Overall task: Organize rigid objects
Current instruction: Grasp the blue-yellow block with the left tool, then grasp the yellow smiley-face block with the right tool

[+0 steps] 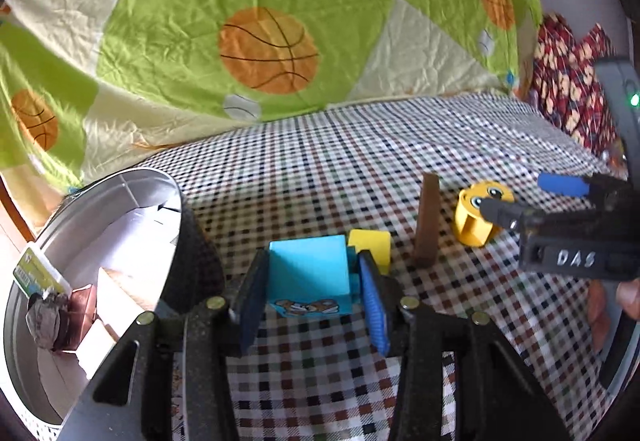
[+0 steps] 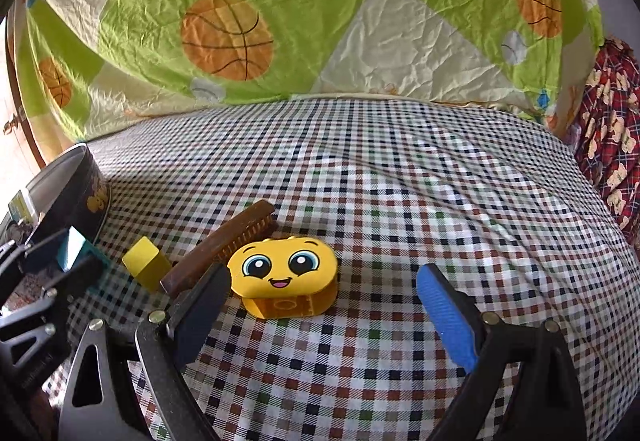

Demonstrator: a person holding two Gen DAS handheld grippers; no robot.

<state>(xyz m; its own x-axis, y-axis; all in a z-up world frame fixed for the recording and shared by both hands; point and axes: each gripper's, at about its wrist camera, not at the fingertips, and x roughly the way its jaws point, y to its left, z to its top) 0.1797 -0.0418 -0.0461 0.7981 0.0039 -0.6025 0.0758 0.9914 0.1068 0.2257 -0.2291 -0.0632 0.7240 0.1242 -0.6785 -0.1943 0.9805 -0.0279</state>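
beside the tin (image 1: 80,225), left gripper (image 1: 312,297) clamps blue block (image 1: 308,273).

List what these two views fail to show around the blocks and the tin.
- Blue block: in the left wrist view the left gripper covers its sides; in the right wrist view it is mostly hidden.
- Yellow block: its lower part sits behind the blue block, contact unclear.
- Round tin: cut off by the left edge; contents partly unidentifiable.
- Right gripper: open around nothing.

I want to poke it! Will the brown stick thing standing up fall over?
Probably yes. The brown block stands on a narrow end on soft checked cloth, so a light push should tip it. It looks stiff, so it likely won't bend.
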